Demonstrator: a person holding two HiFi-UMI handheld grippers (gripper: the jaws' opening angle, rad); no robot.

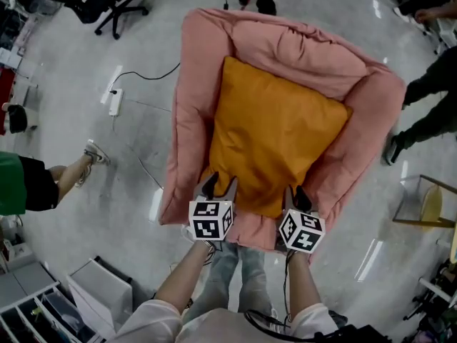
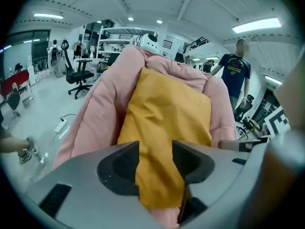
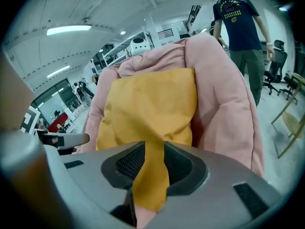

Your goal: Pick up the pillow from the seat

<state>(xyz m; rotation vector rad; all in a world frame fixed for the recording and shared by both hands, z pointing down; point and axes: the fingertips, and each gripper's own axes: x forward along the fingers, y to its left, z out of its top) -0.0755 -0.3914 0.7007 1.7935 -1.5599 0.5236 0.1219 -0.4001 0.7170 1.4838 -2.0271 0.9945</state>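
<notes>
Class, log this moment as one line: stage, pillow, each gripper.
stage: pre-grasp | pillow: lying on pink seat | left gripper: open, at pillow's near edge | right gripper: open, at pillow's near edge

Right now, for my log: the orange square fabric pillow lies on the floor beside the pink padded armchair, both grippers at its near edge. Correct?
No: the head view shows the orange square fabric pillow on the seat of the pink padded armchair, not the floor. The left gripper and right gripper are at its near edge.
</notes>
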